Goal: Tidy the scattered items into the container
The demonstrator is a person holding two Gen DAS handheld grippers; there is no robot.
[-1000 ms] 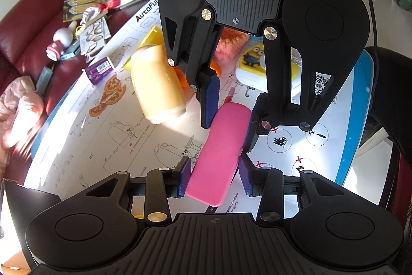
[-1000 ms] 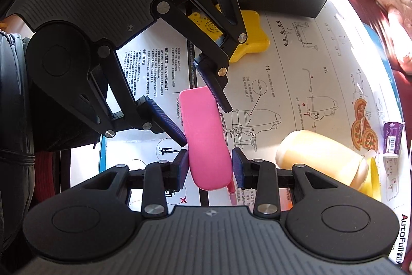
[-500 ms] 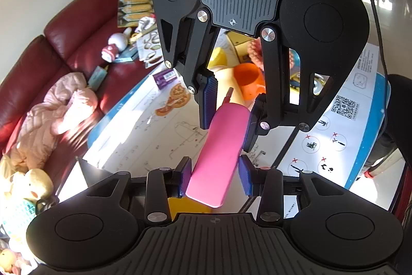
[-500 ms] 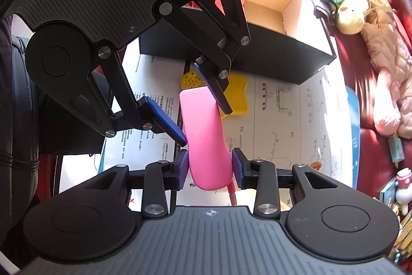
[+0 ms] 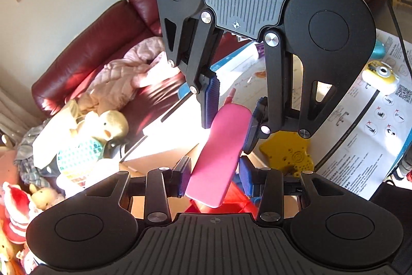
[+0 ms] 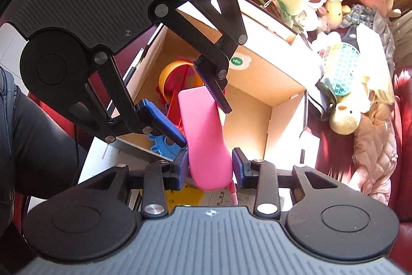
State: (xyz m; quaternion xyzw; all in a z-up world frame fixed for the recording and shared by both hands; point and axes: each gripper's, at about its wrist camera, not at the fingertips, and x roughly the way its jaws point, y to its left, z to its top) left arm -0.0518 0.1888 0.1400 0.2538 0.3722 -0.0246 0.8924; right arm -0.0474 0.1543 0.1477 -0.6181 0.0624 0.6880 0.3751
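Grippers both clamped on flat pink plastic paddle: left gripper at one end, right gripper at the other. Paddle held above open brown cardboard box. Inside box: orange plastic bowl, blue toy. Beside box: cream duck plush.

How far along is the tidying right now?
Done: a yellow bowl and blue toy already lie in the cardboard box. In hand: both grippers hold the pink case above it. Left: the yellow star toy and minion toy on the table.
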